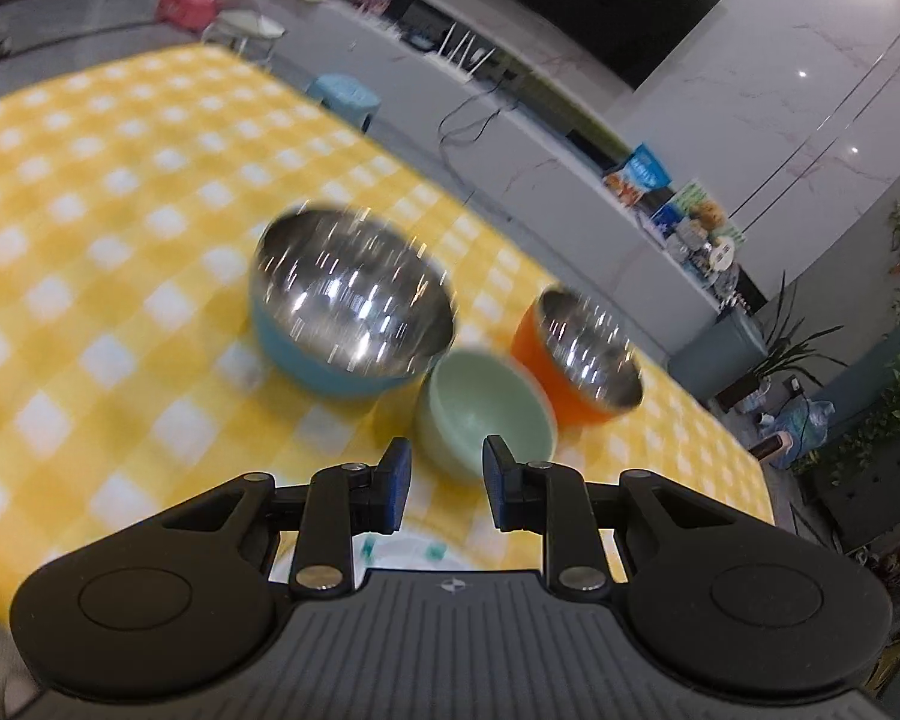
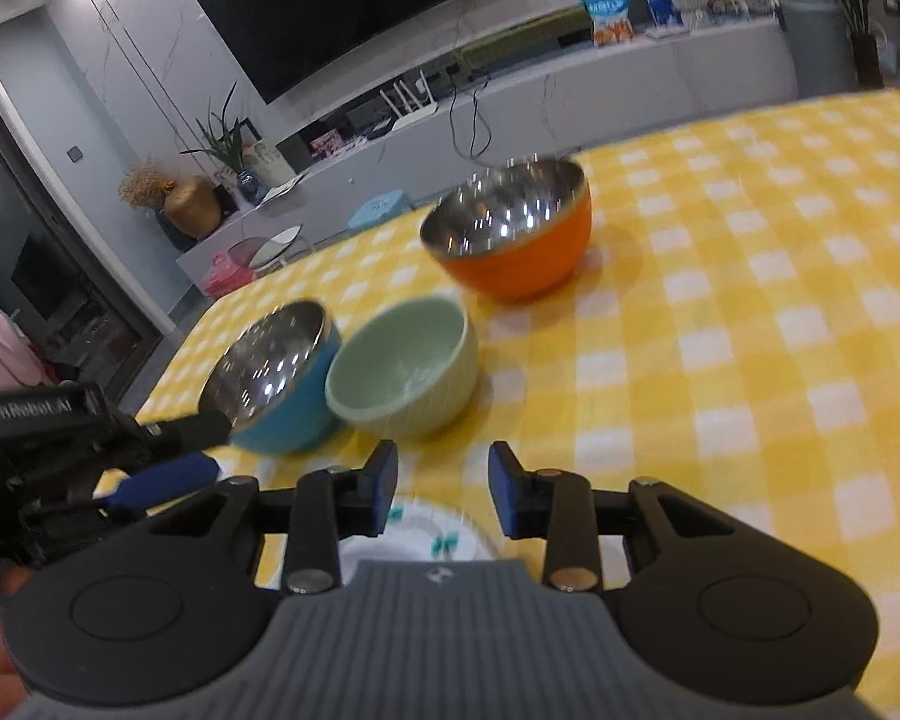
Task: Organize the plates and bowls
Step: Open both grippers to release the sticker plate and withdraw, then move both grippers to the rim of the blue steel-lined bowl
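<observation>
Checked tablecloth [image 2: 750, 300], plate [image 2: 426, 534] (blurred, apparently) beneath right tongs [image 2: 444, 489]

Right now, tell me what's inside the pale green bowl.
The pale green bowl looks empty: the right wrist view shows its bare glazed inner wall and most of the bottom. The near rim hides a strip of the floor closest to the camera, and blur could mask something small.

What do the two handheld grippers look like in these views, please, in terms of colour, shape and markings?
Both the left gripper and the right gripper share one design: black linkage arms with silver pivot pins, round black lobes on either side, a ribbed grey centre plate with a small emblem, and blue pads on the fingers. In the right wrist view, the left gripper's black body carries white "GenRobot.AI" lettering.
</observation>
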